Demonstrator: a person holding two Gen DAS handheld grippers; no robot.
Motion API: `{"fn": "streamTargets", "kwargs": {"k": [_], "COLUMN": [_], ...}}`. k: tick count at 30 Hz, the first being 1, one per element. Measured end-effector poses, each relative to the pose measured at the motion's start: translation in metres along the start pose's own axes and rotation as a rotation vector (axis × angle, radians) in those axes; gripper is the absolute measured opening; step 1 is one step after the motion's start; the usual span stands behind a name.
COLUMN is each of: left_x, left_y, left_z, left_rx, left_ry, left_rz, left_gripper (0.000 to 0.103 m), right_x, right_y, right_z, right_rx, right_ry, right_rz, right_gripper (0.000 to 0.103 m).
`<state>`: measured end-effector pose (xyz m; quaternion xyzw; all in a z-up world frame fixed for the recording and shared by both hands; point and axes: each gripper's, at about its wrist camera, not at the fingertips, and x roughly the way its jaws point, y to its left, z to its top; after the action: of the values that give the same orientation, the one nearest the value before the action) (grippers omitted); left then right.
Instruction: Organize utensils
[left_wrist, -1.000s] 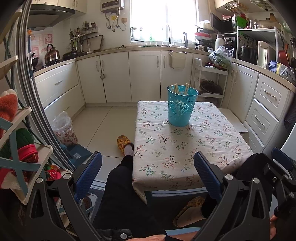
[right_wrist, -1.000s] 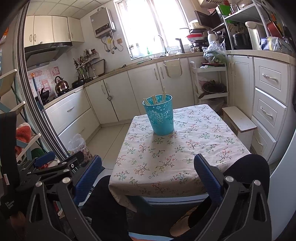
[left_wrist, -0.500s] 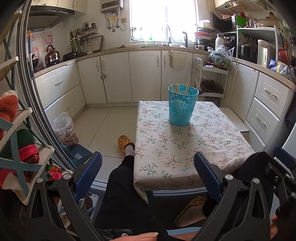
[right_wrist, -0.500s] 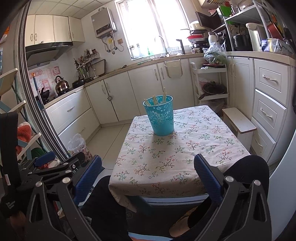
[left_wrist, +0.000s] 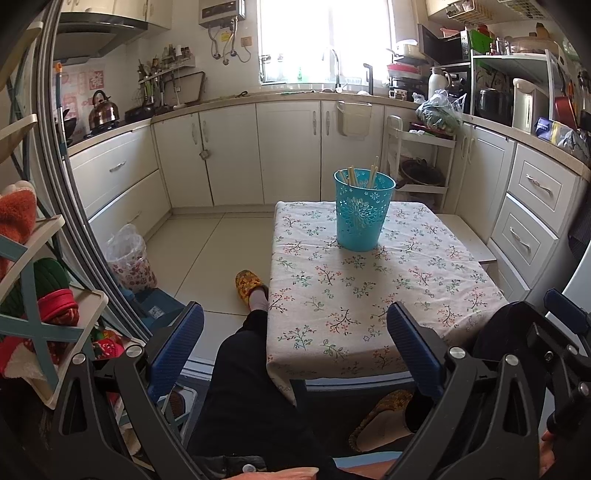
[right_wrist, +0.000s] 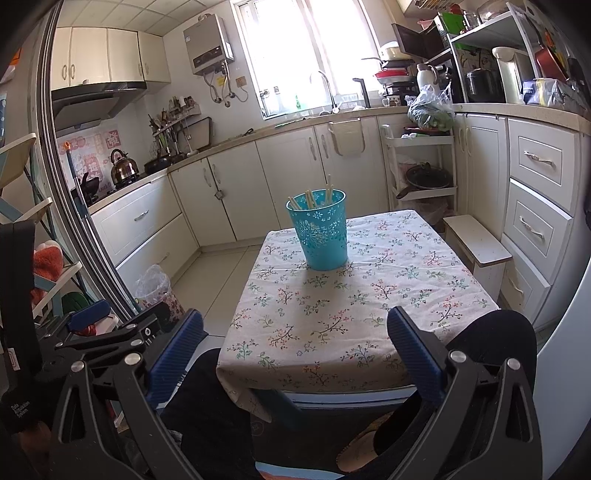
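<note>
A turquoise perforated bucket (left_wrist: 360, 212) stands near the far end of a small table with a floral cloth (left_wrist: 369, 295); it also shows in the right wrist view (right_wrist: 319, 229). Several pale wooden chopsticks (left_wrist: 373, 173) stick up out of it, also in the right wrist view (right_wrist: 310, 197). My left gripper (left_wrist: 295, 343) is open and empty, held low in front of the table's near edge. My right gripper (right_wrist: 295, 347) is open and empty, also low before the near edge. Each gripper shows at the side of the other's view.
The person's dark-trousered legs and slippered foot (left_wrist: 249, 286) lie under and left of the table. White cabinets (left_wrist: 284, 151) line the back and right. A low white stool (right_wrist: 476, 247) stands right of the table. A bagged bin (left_wrist: 129, 262) and a shelf rack (left_wrist: 33, 295) are left.
Both views have shifted only slightly. The bucket, chopsticks and table have not moved, and both grippers stay open.
</note>
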<state>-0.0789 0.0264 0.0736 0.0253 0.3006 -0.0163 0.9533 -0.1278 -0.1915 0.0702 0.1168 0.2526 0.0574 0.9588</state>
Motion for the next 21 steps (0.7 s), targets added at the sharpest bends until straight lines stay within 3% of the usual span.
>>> {"fn": "streamTargets", "kwargs": {"k": [21], "left_x": [-0.0005], "left_y": [-0.0004], "left_z": [-0.0001], "left_rx": [0.0], "left_ry": [0.001], "left_rz": [0.0], "left_gripper": [0.095], "right_x": [-0.0001], "right_y": [0.0017], "right_z": [-0.0006], "right_rx": [-0.002], "right_ry": [-0.002], "right_rz": [-0.001], "right_gripper": [0.095]}}
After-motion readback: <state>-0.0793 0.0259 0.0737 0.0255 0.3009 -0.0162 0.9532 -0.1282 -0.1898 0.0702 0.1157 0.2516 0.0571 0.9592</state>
